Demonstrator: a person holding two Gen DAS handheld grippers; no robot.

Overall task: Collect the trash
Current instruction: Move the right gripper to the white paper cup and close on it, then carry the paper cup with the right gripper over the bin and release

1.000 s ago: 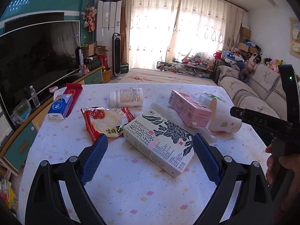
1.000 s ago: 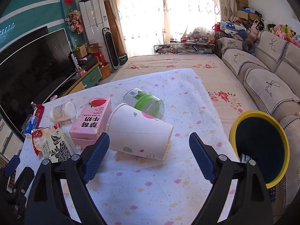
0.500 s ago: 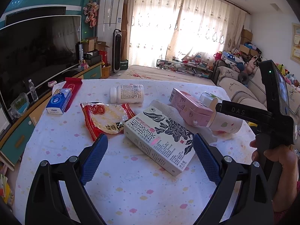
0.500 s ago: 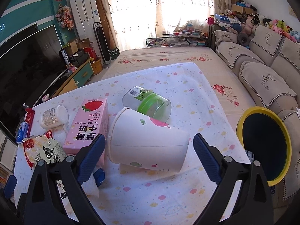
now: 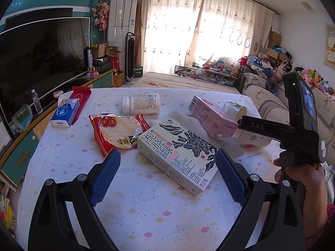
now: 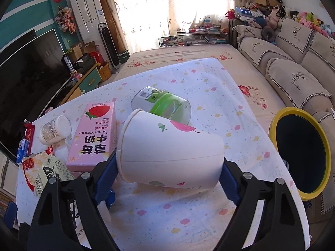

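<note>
A white paper cup [image 6: 169, 156] lies on its side between the open fingers of my right gripper [image 6: 167, 174], which straddles it; whether the pads touch it I cannot tell. Beside it lie a pink strawberry milk carton [image 6: 94, 133] and a clear cup with a green band [image 6: 163, 104]. My left gripper [image 5: 167, 177] is open and empty above the table, just in front of a cream tea box [image 5: 178, 152]. A red snack wrapper [image 5: 117, 131], a white bottle [image 5: 141, 103] and a blue tissue pack [image 5: 65, 115] also lie on the table.
A bin with a yellow rim [image 6: 301, 152] stands off the table's right edge, by the sofa [image 6: 293, 62]. A TV [image 5: 41, 58] and cabinet run along the left. The right gripper's body [image 5: 293, 125] and hand show in the left wrist view.
My right gripper has moved forward so the paper cup now lies between its fingers. My left gripper has barely moved.
</note>
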